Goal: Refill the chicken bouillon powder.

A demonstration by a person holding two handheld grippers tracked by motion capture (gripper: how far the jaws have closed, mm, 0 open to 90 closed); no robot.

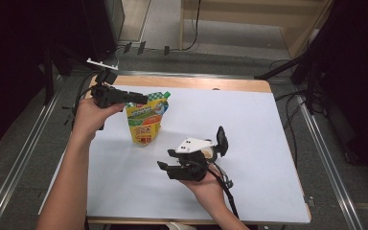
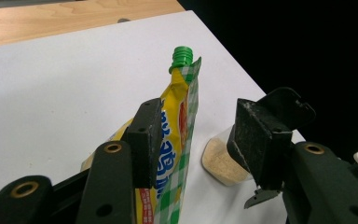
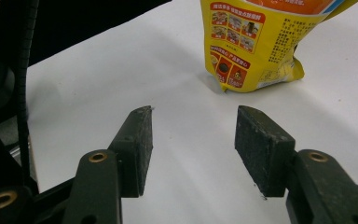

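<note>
a yellow and green spouted pouch [image 1: 146, 120] stands upright on the white table cover [image 1: 249, 124], toward the far left of it, its green cap [image 2: 182, 55] at the top corner. the left gripper [image 1: 139, 99] hangs level at the pouch's upper edge; in the left gripper view one pad [image 2: 144, 140] lies against or just beside the printed face while the other [image 2: 254, 140] stands well clear of it, so the jaws are about half wide and press on nothing. the pouch appears to stand on its own base, which suggests that the setting-down is done and the release is made or nearly so, though whether the near pad touches the film cannot be told for certain. the right gripper [image 1: 168, 165] rests low over the near middle of the table, apart from the pouch, its jaws parted to a middling gap with nothing but bare white surface between them; its own view looks across at the pouch's lower half [image 3: 256, 42]. in the left gripper view a small pale object [image 2: 221, 161] on the table beyond the pouch is too blocked to name. what seems left: drawing the left gripper clear of the pouch without tipping it
</note>
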